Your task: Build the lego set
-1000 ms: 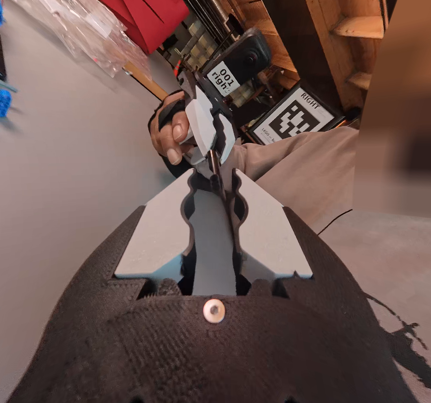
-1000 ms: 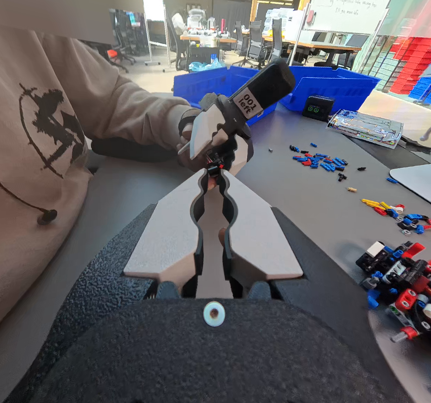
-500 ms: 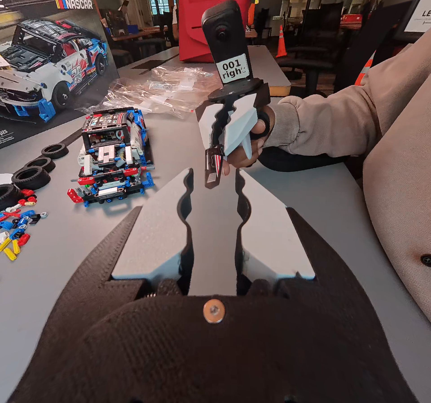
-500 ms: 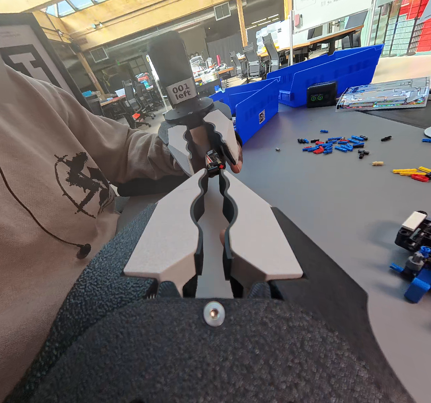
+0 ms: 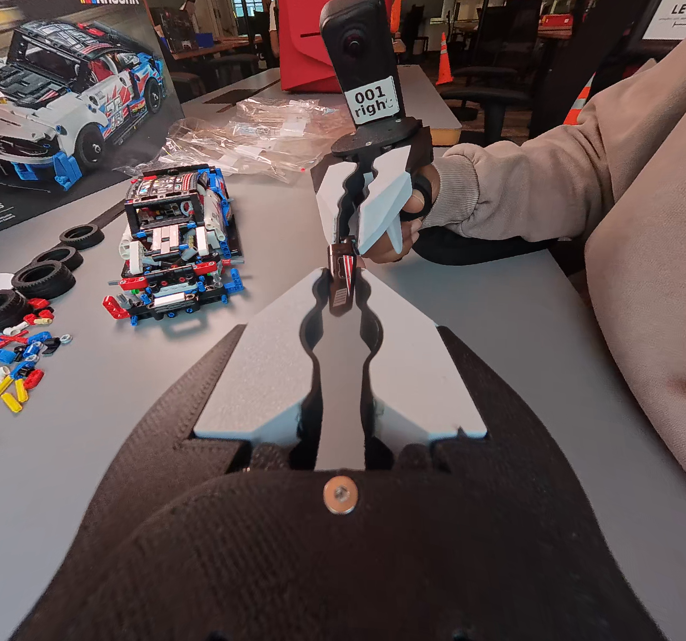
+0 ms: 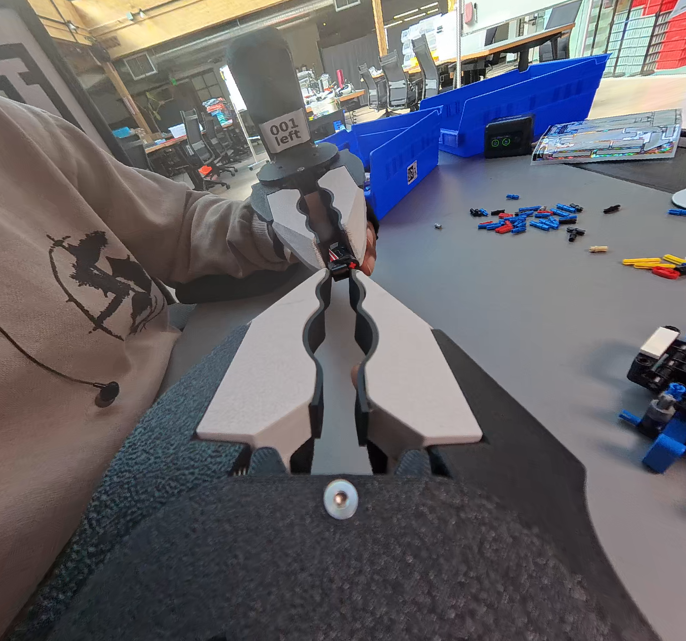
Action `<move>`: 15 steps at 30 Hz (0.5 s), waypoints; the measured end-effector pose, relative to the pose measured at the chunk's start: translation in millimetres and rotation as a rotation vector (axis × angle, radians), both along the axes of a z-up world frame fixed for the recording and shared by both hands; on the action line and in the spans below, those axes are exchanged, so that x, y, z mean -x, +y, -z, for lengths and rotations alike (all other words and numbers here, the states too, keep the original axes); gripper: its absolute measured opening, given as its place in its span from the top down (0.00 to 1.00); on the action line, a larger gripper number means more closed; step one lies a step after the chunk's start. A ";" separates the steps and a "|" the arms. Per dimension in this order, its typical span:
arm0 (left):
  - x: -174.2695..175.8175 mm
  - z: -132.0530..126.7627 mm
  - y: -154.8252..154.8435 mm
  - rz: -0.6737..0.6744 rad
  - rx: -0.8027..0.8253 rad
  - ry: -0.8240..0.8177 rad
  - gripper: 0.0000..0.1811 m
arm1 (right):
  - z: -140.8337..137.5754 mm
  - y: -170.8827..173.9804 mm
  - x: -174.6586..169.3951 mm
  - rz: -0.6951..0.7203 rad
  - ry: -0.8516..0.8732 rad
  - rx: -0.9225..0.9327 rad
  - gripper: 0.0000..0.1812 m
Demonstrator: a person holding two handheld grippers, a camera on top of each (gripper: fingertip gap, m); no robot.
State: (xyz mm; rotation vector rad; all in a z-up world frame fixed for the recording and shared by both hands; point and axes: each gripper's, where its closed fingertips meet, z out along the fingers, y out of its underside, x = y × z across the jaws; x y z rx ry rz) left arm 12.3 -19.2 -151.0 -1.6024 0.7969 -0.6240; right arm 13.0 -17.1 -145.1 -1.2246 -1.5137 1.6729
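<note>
a: closest in, what are the two grippers doing?

b: they meet tip to tip above the grey table (image 5: 482, 326). the left gripper (image 5: 340, 277) has its fingers clenched on the lower end of a small dark lego panel piece (image 5: 340, 282) with red-and-white striping. the right gripper (image 6: 339, 275) is pinched on the same piece from the other end, where a black part with a red pin shows.

a: so the piece is off the table?

b: yes, held in the air between both sets of tips.

a: farther out?

b: in the left wrist view, the half-built lego car (image 5: 178, 248) sits on the table to the left, black tyres (image 5: 44, 278) and loose coloured pins (image 5: 22, 363) beside it. behind lie clear plastic bags (image 5: 252, 141), the set's box (image 5: 74, 77) and a red bag (image 5: 315, 29).

a: and the right wrist view?

b: scattered blue, red and black pins (image 6: 531, 218), a blue bin (image 6: 482, 115), an instruction booklet (image 6: 608, 139).
</note>
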 end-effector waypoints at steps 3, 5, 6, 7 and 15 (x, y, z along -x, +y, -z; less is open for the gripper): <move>2.5 4.6 2.1 -0.003 -0.016 0.014 0.94 | 4.7 2.0 2.5 0.020 -0.017 -0.011 0.96; 4.3 8.1 4.2 -0.011 -0.010 0.014 0.94 | 7.1 4.7 3.9 0.038 -0.020 -0.017 0.96; 6.4 10.1 6.6 -0.025 -0.005 0.015 0.94 | 7.1 8.1 4.9 0.058 -0.018 -0.016 0.96; 9.5 13.0 9.8 -0.047 0.002 0.021 0.94 | 6.6 13.1 5.6 0.083 -0.014 -0.014 0.95; 60.5 60.3 40.9 -0.300 0.159 0.188 0.94 | 3.1 65.3 4.2 0.325 0.004 0.037 0.94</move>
